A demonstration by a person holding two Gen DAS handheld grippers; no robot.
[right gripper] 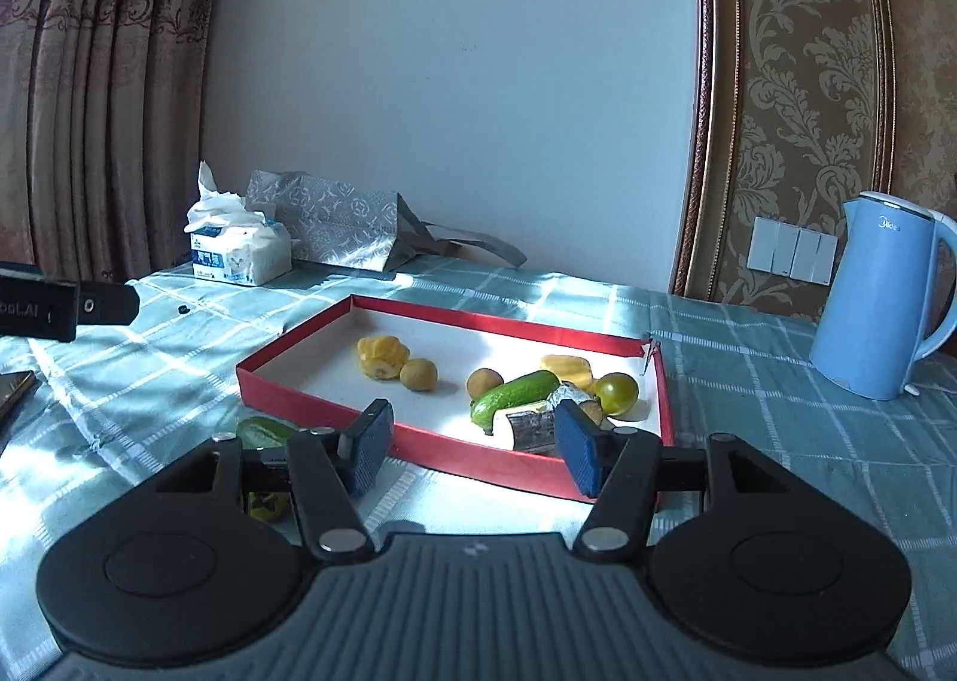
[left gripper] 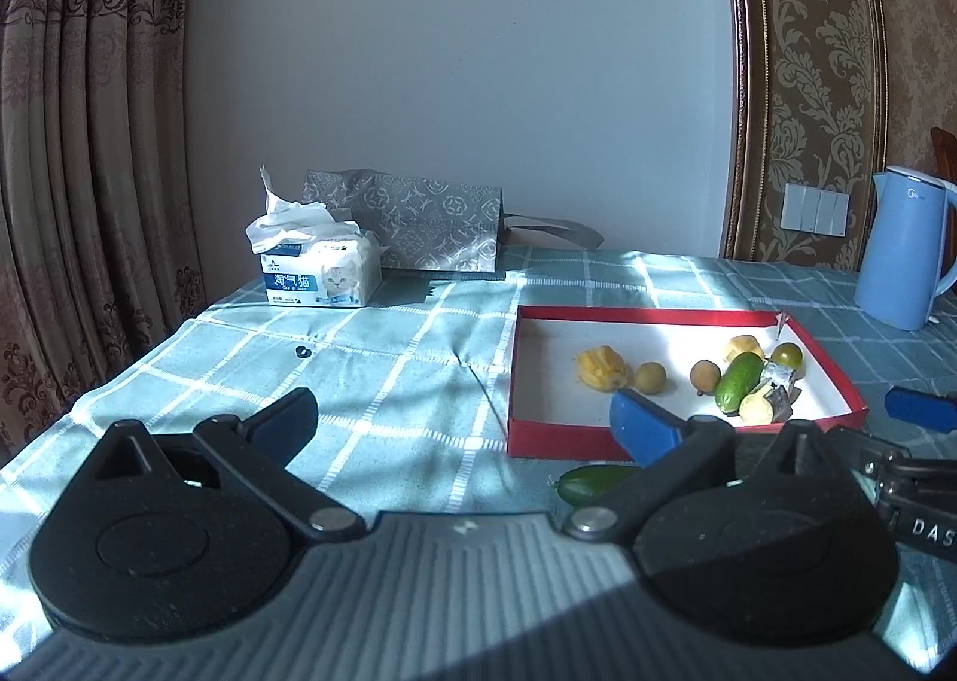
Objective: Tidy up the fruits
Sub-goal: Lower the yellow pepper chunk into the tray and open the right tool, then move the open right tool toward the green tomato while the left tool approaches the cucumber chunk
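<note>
- Two grippers are hovering at the near side of the red tray (right gripper: 335, 420) on the checked tablecloth (left gripper: 383, 382).
- The left gripper (left gripper: 463, 429) is holding its fingers wide apart, gripping nothing.
- The right gripper (right gripper: 472, 450) is keeping its fingers apart, empty.
- Several fruits are lying in the tray, among them a cucumber (right gripper: 514, 391); another cucumber (left gripper: 589, 482) is lying outside, just beside its near wall.

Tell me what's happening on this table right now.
A person with a gripper in each hand is sorting fruit into a red tray. It already holds a cucumber, a green tomato, small round fruits and yellow pieces. Another cucumber lies on the tablecloth just outside the tray's near wall. Both the left gripper and the right gripper are open and empty, so nothing is being carried at the moment.
</note>
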